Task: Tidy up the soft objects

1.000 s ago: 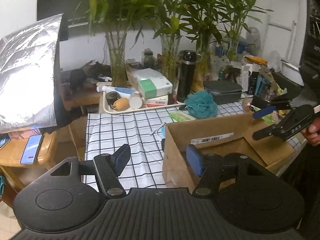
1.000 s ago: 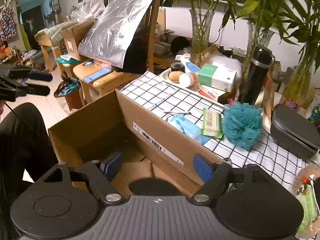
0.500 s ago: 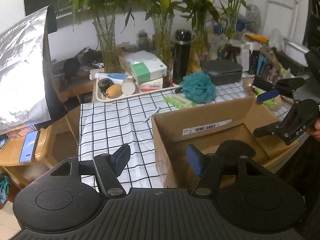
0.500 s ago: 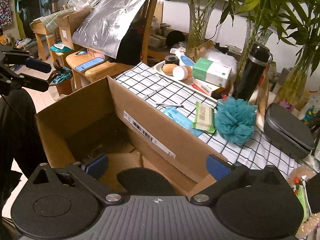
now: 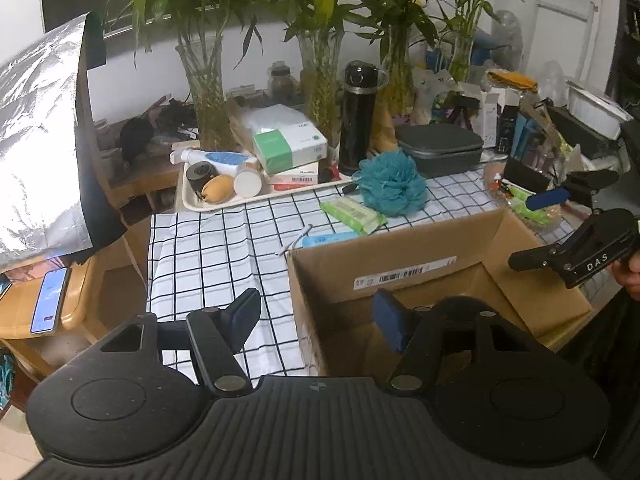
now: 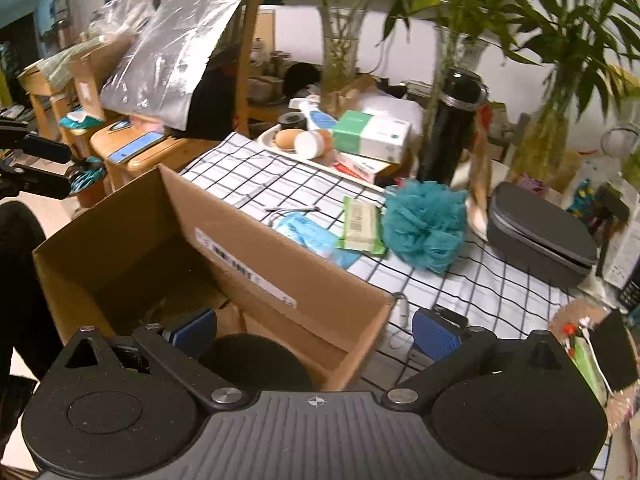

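Observation:
An open cardboard box (image 5: 400, 256) (image 6: 280, 264) stands on the checked tablecloth near the table's front edge. Behind it lie a teal bath pouf (image 5: 390, 188) (image 6: 424, 226), a green wipes pack (image 5: 352, 212) (image 6: 362, 226) and a blue pack (image 5: 324, 239) (image 6: 308, 232). My left gripper (image 5: 316, 318) is open and empty, over the box's left wall. My right gripper (image 6: 316, 330) is open and empty, over the box's right corner; it also shows in the left wrist view (image 5: 540, 228) at the right.
A white tray (image 5: 188, 200) with bottles and boxes, a black flask (image 5: 356, 120), a grey case (image 5: 440, 148) and glass vases with bamboo stand at the table's back. A chair with foil sheet (image 5: 36, 140) and a phone (image 5: 48, 300) is at left.
Both grippers have moved back and up a little from the box. The right gripper's jaws have opened wider. The right gripper has shifted toward the box's right corner.

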`<state>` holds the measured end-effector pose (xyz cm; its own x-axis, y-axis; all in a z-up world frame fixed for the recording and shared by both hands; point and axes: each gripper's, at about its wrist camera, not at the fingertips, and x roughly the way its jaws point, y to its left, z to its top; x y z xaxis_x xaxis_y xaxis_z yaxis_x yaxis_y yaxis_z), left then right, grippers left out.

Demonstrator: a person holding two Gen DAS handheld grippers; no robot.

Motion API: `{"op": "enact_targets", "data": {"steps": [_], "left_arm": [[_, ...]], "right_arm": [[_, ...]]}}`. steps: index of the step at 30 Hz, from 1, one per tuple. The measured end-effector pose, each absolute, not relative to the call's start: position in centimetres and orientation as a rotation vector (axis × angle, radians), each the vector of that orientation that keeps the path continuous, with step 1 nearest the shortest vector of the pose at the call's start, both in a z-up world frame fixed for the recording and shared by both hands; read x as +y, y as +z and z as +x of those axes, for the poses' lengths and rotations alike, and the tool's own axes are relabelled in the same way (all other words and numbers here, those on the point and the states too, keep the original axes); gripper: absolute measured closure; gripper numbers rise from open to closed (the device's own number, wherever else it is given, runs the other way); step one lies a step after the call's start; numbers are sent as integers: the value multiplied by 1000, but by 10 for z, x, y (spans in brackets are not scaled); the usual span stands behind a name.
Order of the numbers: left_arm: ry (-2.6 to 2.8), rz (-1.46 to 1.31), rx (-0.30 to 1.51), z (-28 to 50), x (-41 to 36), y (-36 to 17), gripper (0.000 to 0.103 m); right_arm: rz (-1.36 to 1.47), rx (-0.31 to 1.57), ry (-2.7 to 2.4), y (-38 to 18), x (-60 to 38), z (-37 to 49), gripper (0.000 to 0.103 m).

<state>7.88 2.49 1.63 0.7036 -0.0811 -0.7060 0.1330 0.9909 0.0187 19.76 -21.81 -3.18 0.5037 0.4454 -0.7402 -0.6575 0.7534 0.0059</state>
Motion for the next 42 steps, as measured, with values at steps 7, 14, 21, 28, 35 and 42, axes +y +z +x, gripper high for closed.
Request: {"op": "enact_targets", "data": {"steps": [7, 14, 21, 28, 35, 42], "left_arm": [[-125, 60, 753, 89, 27, 18, 42], [-128, 17, 740, 107, 37, 15, 42], [-146, -3, 717, 129, 45, 9, 42], [-150, -20, 686, 162, 52, -3, 42], [-125, -71, 680, 194, 61, -25, 42], [-103, -99, 688, 209, 72, -49, 42]], "right_arm": [[-242, 784, 619, -29, -233, 203, 0], [-212, 793, 558, -32, -246, 209, 0], [-173, 815, 499, -35, -257, 219, 0], [-113, 825, 424, -37, -266, 235, 0], [-54, 852, 372, -48, -277, 262, 0], [-1, 890, 307, -62, -285, 295, 0]]}}
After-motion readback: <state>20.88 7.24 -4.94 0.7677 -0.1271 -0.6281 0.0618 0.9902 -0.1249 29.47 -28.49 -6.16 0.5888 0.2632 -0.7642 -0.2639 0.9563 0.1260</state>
